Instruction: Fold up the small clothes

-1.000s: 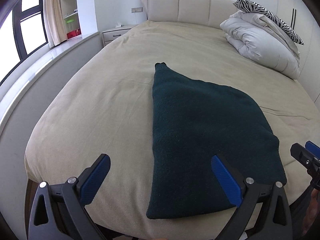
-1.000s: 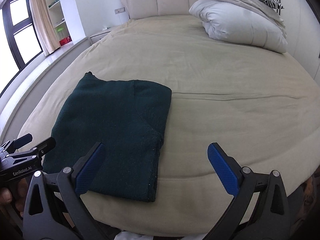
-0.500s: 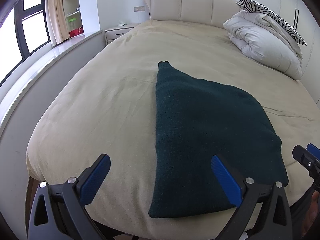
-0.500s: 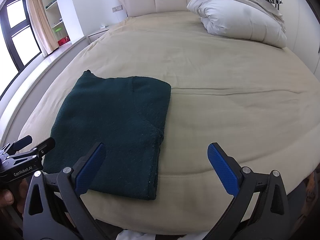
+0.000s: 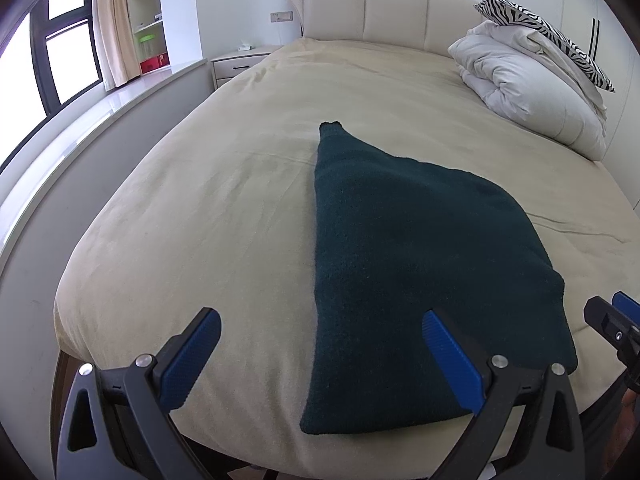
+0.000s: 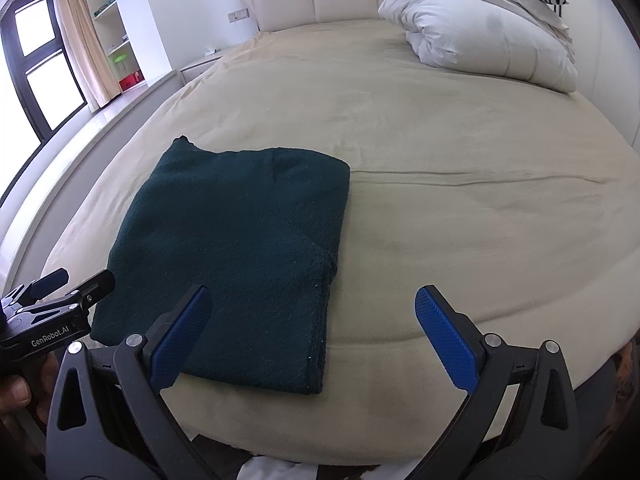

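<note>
Dark green knit garment [image 5: 404, 264] lies folded flat on beige bed [image 5: 224, 208], near its foot edge.
Left gripper [image 5: 320, 354] and right gripper [image 6: 312, 328]: jaws spread wide, holding nothing, clear of the fabric.

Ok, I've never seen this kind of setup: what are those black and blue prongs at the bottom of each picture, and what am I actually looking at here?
There is no robot. A person holds a two-finger gripper in each hand, and a fisheye camera on each looks forward along its fingers. One picture comes from the left gripper, the other from the right gripper; the blue-padded prongs are their jaws. Both stand wide open and hold nothing. Each camera also catches the other gripper at its edge. In front lies a dark green garment, folded into a rough rectangle, flat near the foot of a beige bed. By the headboard sit a bundled white duvet and a zebra-print pillow.
</note>
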### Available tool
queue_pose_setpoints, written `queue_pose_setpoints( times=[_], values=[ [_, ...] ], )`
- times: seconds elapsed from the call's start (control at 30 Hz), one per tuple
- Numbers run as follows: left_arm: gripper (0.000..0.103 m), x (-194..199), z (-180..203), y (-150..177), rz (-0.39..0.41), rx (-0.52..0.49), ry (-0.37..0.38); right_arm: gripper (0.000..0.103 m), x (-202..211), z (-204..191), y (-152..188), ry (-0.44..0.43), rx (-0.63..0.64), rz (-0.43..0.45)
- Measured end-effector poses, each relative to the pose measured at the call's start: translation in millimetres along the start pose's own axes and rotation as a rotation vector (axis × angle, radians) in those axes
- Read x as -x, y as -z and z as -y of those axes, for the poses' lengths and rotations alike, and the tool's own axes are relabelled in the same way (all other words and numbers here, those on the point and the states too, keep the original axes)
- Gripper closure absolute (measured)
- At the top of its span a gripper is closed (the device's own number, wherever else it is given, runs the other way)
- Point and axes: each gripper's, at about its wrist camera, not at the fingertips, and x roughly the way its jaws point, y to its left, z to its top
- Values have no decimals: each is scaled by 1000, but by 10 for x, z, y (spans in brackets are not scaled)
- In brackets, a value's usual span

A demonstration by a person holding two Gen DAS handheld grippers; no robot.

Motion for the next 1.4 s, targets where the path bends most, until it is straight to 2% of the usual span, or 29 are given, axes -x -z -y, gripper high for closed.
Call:
queue_pose_setpoints(
  times=[1.4],
  values=[
    [0, 4, 16, 26, -7, 4, -13, 0, -150, -54, 40, -20, 7, -41]
  ],
)
